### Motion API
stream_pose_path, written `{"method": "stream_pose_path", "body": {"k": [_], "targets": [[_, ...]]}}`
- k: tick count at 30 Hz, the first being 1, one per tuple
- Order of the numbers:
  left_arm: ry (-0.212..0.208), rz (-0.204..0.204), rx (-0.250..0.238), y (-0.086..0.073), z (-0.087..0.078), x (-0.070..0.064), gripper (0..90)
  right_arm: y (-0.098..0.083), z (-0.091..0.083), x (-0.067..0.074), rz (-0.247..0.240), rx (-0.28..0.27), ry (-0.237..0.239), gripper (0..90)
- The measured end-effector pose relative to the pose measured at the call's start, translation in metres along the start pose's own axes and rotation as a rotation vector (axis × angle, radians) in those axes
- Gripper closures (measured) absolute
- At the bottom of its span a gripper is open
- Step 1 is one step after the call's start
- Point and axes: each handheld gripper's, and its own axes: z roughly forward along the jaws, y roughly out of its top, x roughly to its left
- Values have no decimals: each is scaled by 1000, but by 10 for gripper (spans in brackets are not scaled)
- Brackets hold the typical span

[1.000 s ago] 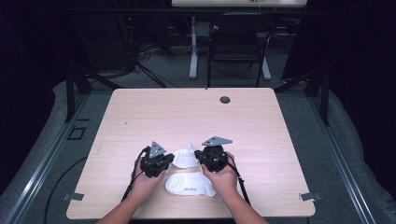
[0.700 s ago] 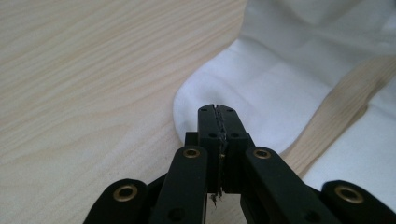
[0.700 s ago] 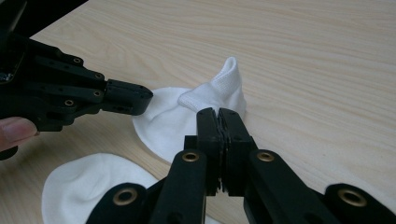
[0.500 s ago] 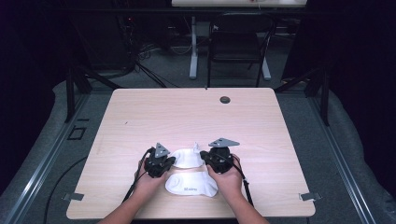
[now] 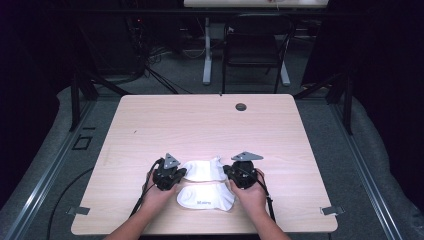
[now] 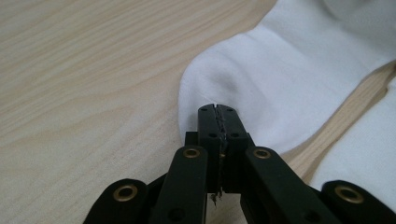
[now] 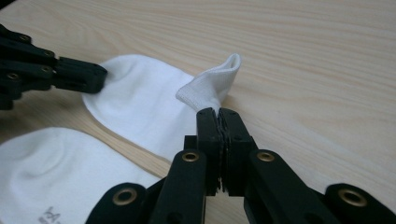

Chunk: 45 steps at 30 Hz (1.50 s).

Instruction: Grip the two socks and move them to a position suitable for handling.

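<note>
1. High view, nearest edge first: forearms entering at 6 o'clock, left hand (image 5: 159,192) and right hand (image 5: 250,192) set level with each other on the table (image 5: 200,125).
2. Between the hands, near sock (image 5: 206,197) lying flat, long axis running 9 to 3 o'clock, logo up, touched by neither tool.
3. Just beyond it, far sock (image 5: 202,169), same 9-to-3 axis, stretched between the two tools; narrow strip of bare wood between the socks.
4. Left gripper (image 6: 217,109) at the sock's 9 o'clock end, jaws pressed together on the rounded toe edge, fabric puckered at the tips.
5. Right gripper (image 7: 219,112) at the 3 o'clock end, jaws clamped on the ribbed cuff, cuff standing up in a small peak above the tips.
6. Deciding relation: far sock lying at 12 o'clock from the near one, parallel to it, ends pinned equally by both hands, so neither nearer; likely next move a carry toward 6 o'clock to lay it over its mate.
7. Pose: both tools low, tipped down, pointing inward at each other, cables trailing back past the wrists.
8. Farther off, small dark disc (image 5: 241,106) near the table's 12 o'clock edge, well apart.
</note>
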Motion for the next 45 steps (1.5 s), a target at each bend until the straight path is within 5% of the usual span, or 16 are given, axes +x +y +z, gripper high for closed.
{"method": "stream_pose_path", "body": {"k": [14,17,22,26,32,45], "targets": [[-4,-9,-7,-1,0,1,896,-15,9,-11,-9,59,-57,872],[-4,-14,-10,-2,0,1,896,-13,4,-10,-11,18,-63,781],[-6,-17,-13,-3,0,1,896,-5,-9,-5,-21,-51,-50,825],[-6,-19,-12,-2,0,1,895,0,-11,2,-40,-64,11,862],[-11,-18,-10,-2,0,1,895,0,10,9,-104,-5,-5,867],[-17,-34,-22,-6,-3,3,894,-11,23,-16,-33,80,-63,897]]}}
